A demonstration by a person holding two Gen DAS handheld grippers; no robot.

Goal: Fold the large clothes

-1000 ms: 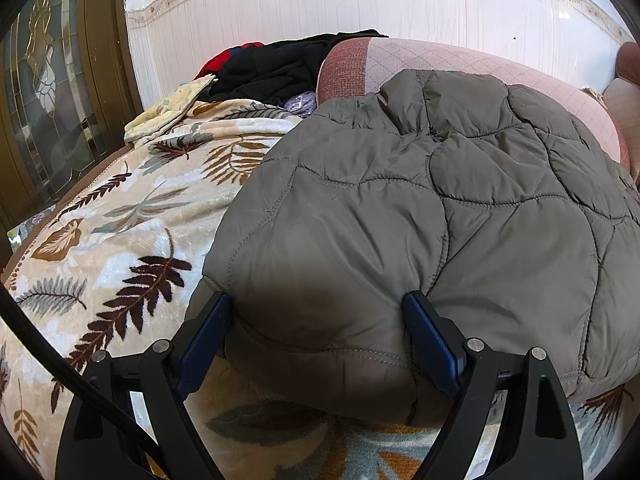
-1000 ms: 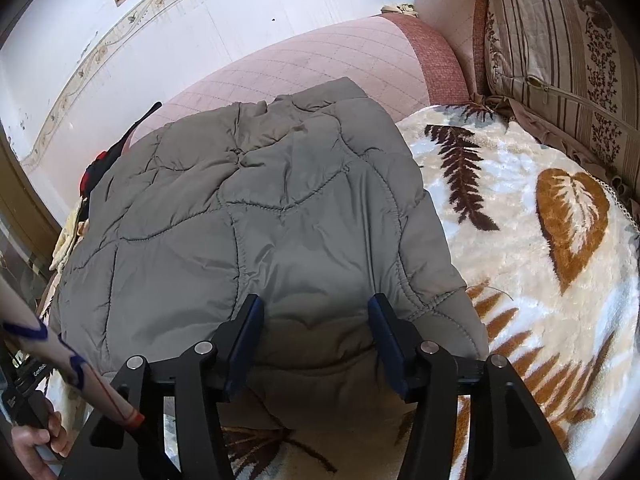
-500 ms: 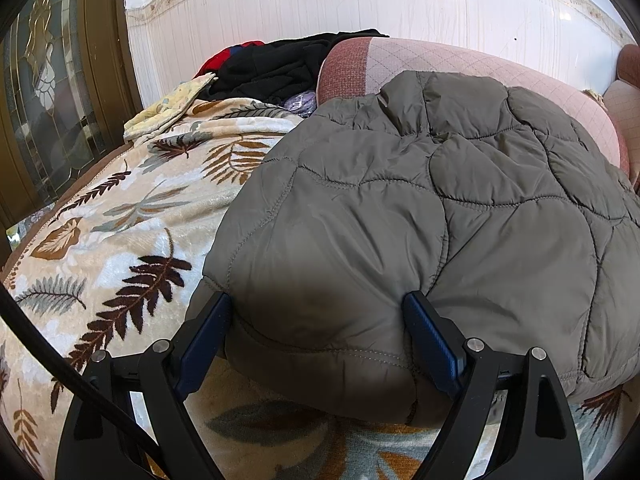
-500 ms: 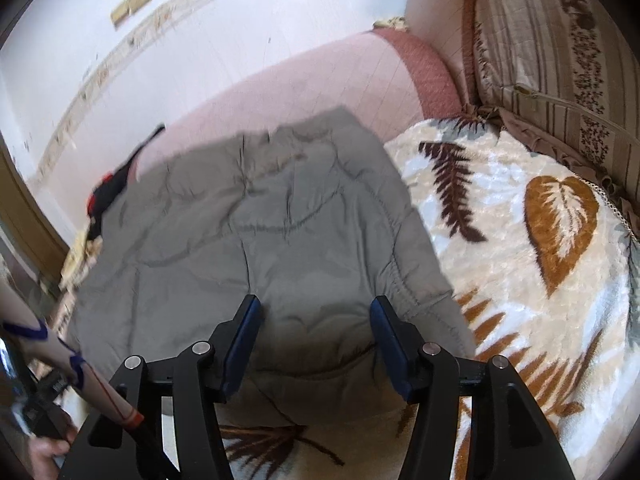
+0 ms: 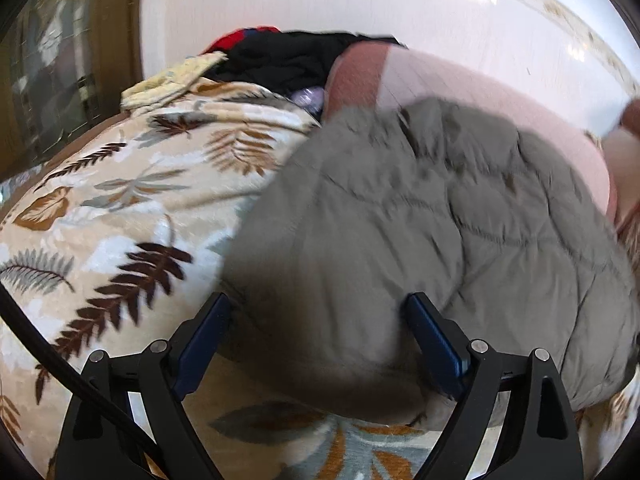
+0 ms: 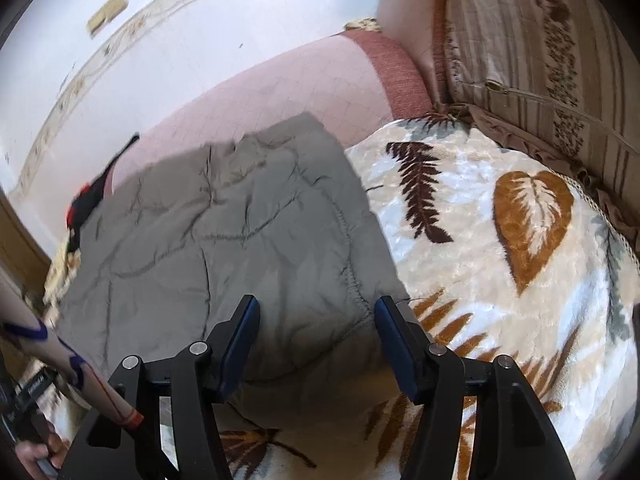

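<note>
A grey-green quilted jacket (image 5: pixel 420 232) lies folded on the leaf-patterned blanket (image 5: pixel 120 216), its far end resting against a pink bolster (image 5: pixel 460 92). My left gripper (image 5: pixel 318 308) hovers over the jacket's near left corner. Its jaws are opening, and the padded edge bulges between the blue pads (image 5: pixel 432 340) without being pinched. In the right wrist view the jacket (image 6: pixel 224 232) fills the left half. My right gripper (image 6: pixel 318 306) straddles its near right corner, jaws opening, with the pads (image 6: pixel 394 340) clear of the fabric.
Black and red clothes (image 5: pixel 280 60) and a yellow cloth (image 5: pixel 172 84) are piled at the far left. A striped cushion (image 6: pixel 540 60) stands at the right. A wooden door frame (image 5: pixel 72 60) is on the left. A person's sleeve (image 6: pixel 60 364) shows at the lower left.
Both grippers have drawn back and up a little from the jacket, and both views have rolled slightly. The right gripper's jaws stand wider apart than before. The jacket stays on the bed.
</note>
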